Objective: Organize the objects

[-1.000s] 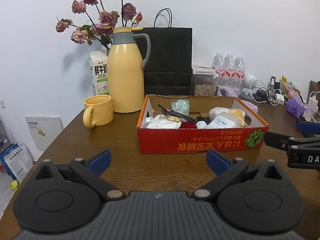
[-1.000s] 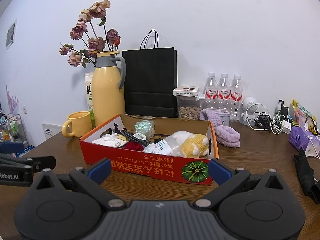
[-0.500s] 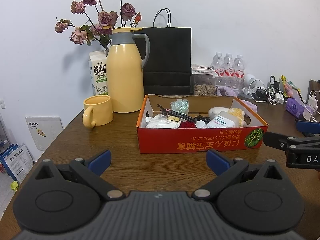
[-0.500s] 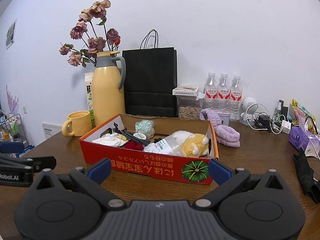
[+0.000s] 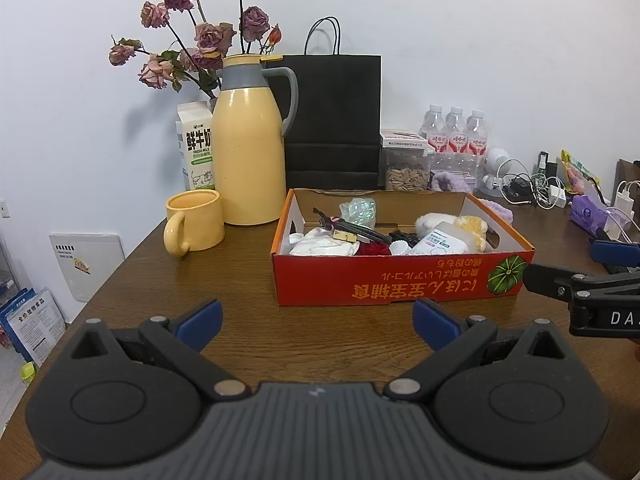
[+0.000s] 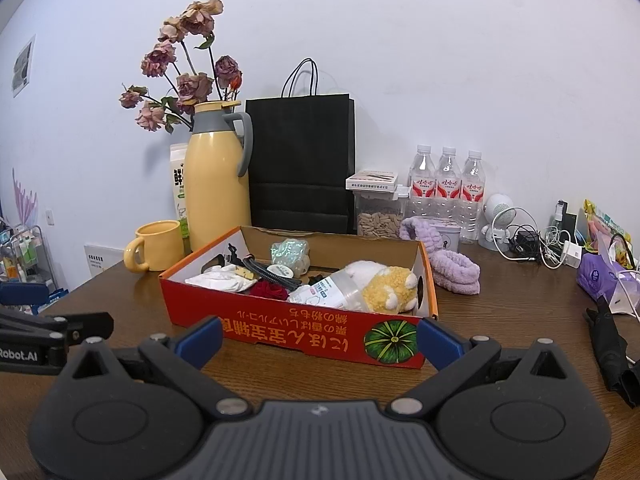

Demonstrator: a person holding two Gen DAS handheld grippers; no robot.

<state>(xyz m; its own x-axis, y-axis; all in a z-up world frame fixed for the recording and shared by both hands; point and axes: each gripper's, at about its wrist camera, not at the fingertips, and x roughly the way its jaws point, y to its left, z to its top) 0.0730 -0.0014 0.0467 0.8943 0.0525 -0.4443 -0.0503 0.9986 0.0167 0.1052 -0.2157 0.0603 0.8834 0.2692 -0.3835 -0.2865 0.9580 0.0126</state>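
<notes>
Red cardboard tray (image 5: 400, 280) sits mid-desk (image 5: 240, 328), open top, print on its front wall upside down to both cameras. Inside, loosely heaped: white cloth (image 6: 218, 280) at the 9 o'clock end, dark cable (image 6: 272, 274) across it, red fuzzy item (image 6: 270, 291) at centre, clear bottle (image 6: 330, 292) lying on its side against a yellow-and-white plush toy (image 6: 384, 288) at the 3 o'clock end, iridescent packet (image 6: 289, 254) toward 12. Judged: the tray serves as the collecting bin, hence its central spot within reach of both hands. Still loose outside it: purple headband (image 6: 452, 272) just beside the tray's 3 o'clock wall, folded black umbrella (image 6: 610, 352) well apart at the desk's 4 o'clock edge. Yellow mug (image 5: 196, 222) and yellow thermos jug (image 5: 248, 152) stand at 10 o'clock (upright, apart from the tray). Left tongs (image 5: 318, 320) spread wide, holding nothing, touching nothing, low over bare desk at 6 o'clock of the tray. Right tongs (image 6: 320, 338) likewise spread wide and empty, blue tips framing the tray's front wall without contact.
</notes>
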